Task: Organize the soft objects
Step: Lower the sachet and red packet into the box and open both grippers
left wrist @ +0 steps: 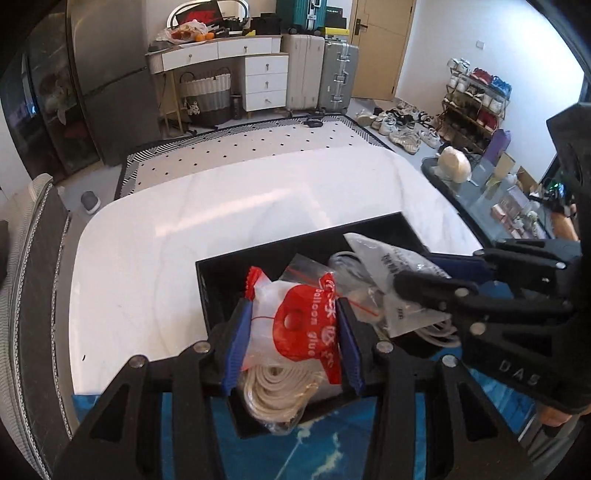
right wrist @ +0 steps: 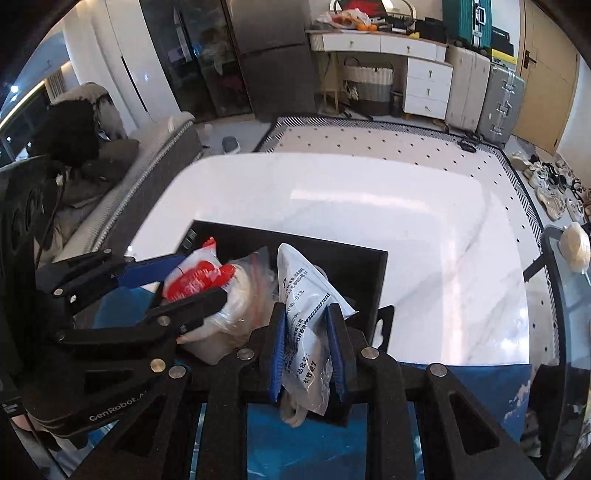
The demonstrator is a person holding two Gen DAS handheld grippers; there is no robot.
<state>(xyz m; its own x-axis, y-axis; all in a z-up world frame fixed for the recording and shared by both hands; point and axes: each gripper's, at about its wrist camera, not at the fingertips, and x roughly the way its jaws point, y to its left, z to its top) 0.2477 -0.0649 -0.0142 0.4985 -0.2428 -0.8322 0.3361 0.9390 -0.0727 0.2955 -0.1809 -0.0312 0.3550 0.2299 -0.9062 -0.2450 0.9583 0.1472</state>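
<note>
Left gripper [left wrist: 293,332] jaws clamping balloon glue bag [left wrist: 291,328], over black box [left wrist: 221,273], white table [left wrist: 221,206]

White marble surface [left wrist: 221,206] is sitting on a dotted rug [left wrist: 258,144] w/ striped border. Beige suitcase [left wrist: 304,70] and silver suitcase [left wrist: 340,77] are standing side by side next to a white drawer unit [left wrist: 266,79]; a teal suitcase [left wrist: 301,14] is sitting above. Wicker basket [left wrist: 205,92] is resting under the desk. Shoe rack [left wrist: 476,107] is standing at right, w/ sneakers [left wrist: 402,129] lying on the floor beside it.
</note>
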